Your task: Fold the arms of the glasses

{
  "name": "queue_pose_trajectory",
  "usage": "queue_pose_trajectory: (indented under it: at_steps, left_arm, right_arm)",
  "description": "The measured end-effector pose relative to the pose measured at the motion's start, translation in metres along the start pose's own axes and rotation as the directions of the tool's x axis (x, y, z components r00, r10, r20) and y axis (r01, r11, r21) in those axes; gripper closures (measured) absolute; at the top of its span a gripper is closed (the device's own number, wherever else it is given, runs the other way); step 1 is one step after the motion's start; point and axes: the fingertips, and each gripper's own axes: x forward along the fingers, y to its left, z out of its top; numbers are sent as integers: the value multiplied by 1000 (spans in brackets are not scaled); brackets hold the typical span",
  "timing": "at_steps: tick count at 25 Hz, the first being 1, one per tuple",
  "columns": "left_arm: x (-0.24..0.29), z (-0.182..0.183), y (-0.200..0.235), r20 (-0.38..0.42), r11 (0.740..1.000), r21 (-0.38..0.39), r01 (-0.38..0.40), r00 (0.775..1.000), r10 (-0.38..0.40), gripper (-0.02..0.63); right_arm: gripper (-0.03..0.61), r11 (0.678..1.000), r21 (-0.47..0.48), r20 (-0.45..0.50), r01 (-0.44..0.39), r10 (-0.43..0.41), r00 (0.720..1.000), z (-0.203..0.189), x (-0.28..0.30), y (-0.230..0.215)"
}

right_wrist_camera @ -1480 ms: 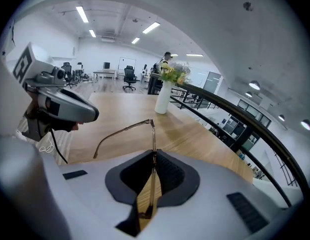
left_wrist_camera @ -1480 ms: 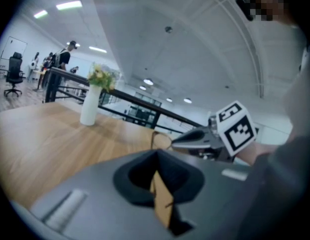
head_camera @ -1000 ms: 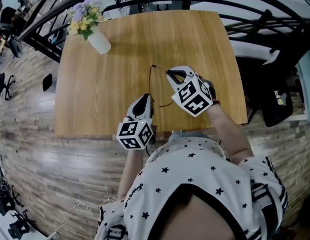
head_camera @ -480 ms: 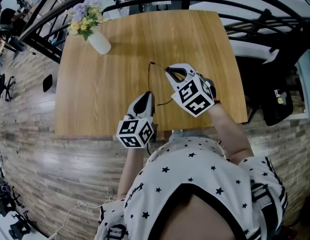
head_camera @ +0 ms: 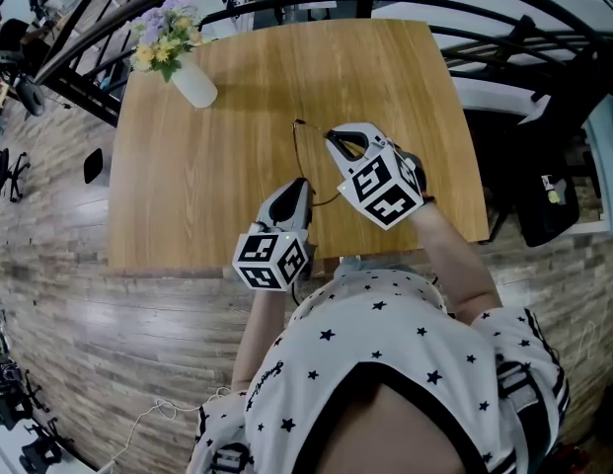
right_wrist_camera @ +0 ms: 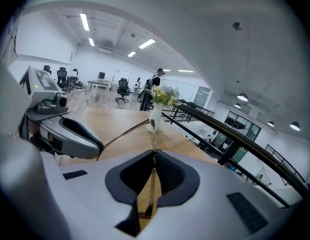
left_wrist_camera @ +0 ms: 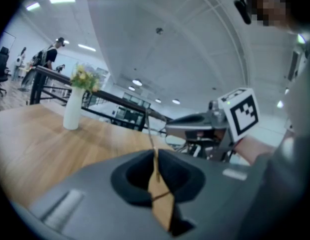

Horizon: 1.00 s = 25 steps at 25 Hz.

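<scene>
Seen from above, one wooden table (head_camera: pixel 188 166) fills the middle of the frame. One pair of thin wire glasses (head_camera: pixel 297 151) is held over it, just below centre, between two grippers. The left gripper (head_camera: pixel 298 187) comes in from the lower middle, and the right gripper (head_camera: pixel 333 138) from right of centre. Each carries one marker cube.

The overhead view is too small to show the grips, but the gripper views show them. In the left gripper view the jaws stand almost together, pinching a thin arm of the glasses that rises out of the slot toward the frame's centre. In the right gripper view the jaws are likewise nearly together on a thin part of the glasses. Another thin piece slants off to the left, toward the left gripper. This view also shows a black railing (right_wrist_camera: pixel 234 141) running past the table's far edge, at right.

One white vase (head_camera: pixel 195 84) of flowers stands at the table's upper left corner, well apart from the glasses. Bare wood lies all round the grippers. The table's bottom edge lies just below the left gripper.
</scene>
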Motion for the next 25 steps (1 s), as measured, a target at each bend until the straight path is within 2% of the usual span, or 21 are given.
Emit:
queue_pose_trajectory:
  at_steps: [25]
  left_arm:
    - [31,1,-39,-86,985,102,136,988,-128,589]
  right_arm:
    - [558,999,-29,16,-33,34,999,3,-2,7]
